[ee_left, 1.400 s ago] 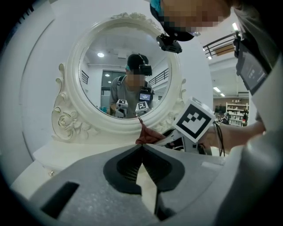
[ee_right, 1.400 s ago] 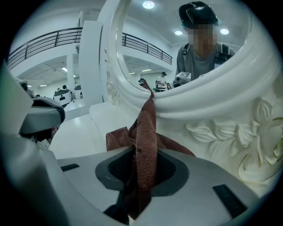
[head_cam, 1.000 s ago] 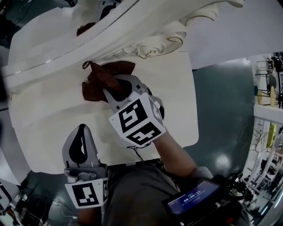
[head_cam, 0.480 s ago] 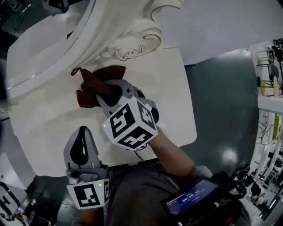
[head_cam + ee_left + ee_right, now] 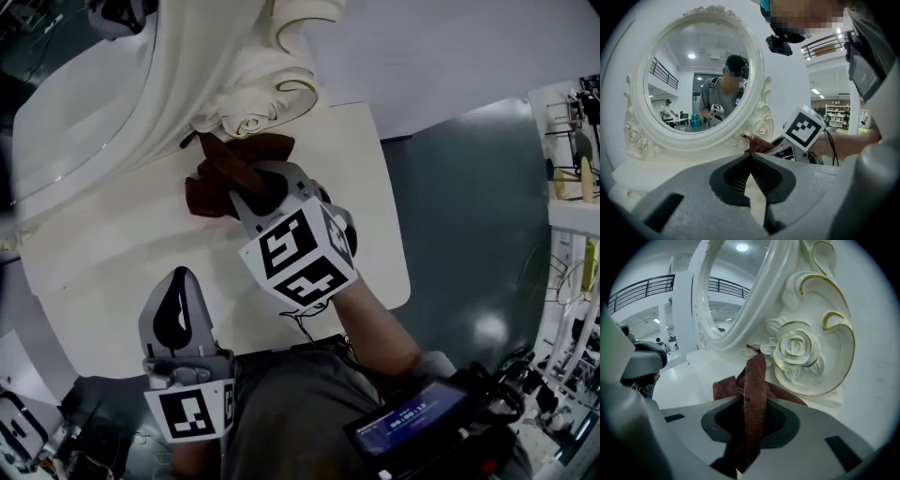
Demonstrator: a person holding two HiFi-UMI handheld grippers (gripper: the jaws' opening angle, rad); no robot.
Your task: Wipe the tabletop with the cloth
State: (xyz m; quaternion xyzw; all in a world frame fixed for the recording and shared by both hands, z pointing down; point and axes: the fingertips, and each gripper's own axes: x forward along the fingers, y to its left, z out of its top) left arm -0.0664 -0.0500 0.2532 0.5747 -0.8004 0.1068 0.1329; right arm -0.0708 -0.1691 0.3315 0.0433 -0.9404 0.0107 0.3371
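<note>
Brown cloth (image 5: 267,148) lies bunched on the white worktop (image 5: 366,234) against the mirror's carved base (image 5: 248,94), pinched by the right tool (image 5: 242,187). The left tool (image 5: 178,314) hangs near the front edge. Left gripper view: its jaws meet, empty. Right gripper view: jaws clamp the cloth beside a gilt-edged rose (image 5: 796,348).
</note>
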